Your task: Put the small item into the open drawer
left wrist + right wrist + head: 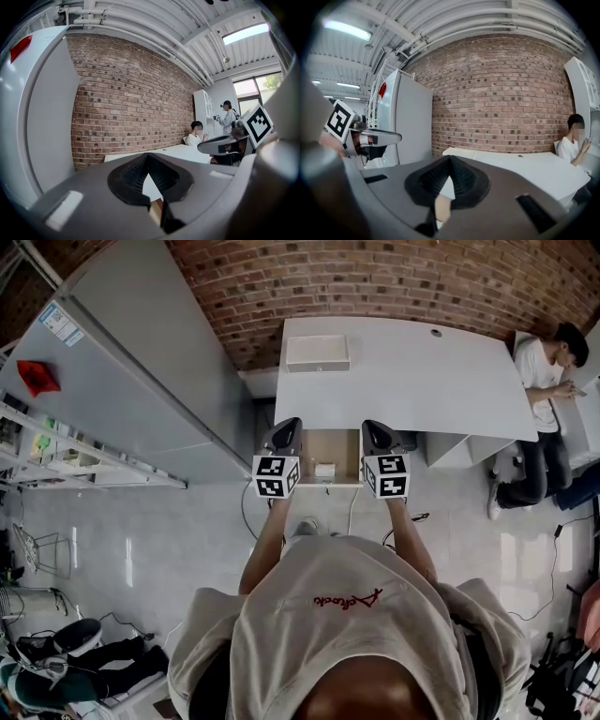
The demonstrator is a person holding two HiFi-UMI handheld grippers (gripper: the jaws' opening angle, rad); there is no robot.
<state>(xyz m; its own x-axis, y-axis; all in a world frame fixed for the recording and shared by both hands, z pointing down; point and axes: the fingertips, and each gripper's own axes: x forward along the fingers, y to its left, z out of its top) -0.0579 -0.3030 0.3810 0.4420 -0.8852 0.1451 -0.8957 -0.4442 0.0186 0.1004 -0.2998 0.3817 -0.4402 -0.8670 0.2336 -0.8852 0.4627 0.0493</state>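
Under the front edge of the big white worktop, which fills the head view from about 11 to 2 o'clock against the brick wall, the drawer is pulled out toward the person with its wooden inside showing. A flat white box sits on the worktop at roughly 12 o'clock from the drawer, and it's not involved as far as I can see.

The left gripper hangs at the drawer's 9 o'clock side and the right gripper at its 3 o'clock side. Each gripper's own view shows its jaws clenched tip to tip with nothing between them, just worktop and brick beyond.

The small item is a little white thing that looks to be lying in the drawer near its front edge, at 6 o'clock, between the two grippers and touching neither.

So my read is the drop is basically done. The item's in and both grippers are empty. All that's left is backing off, unless the drawer gets closed too.
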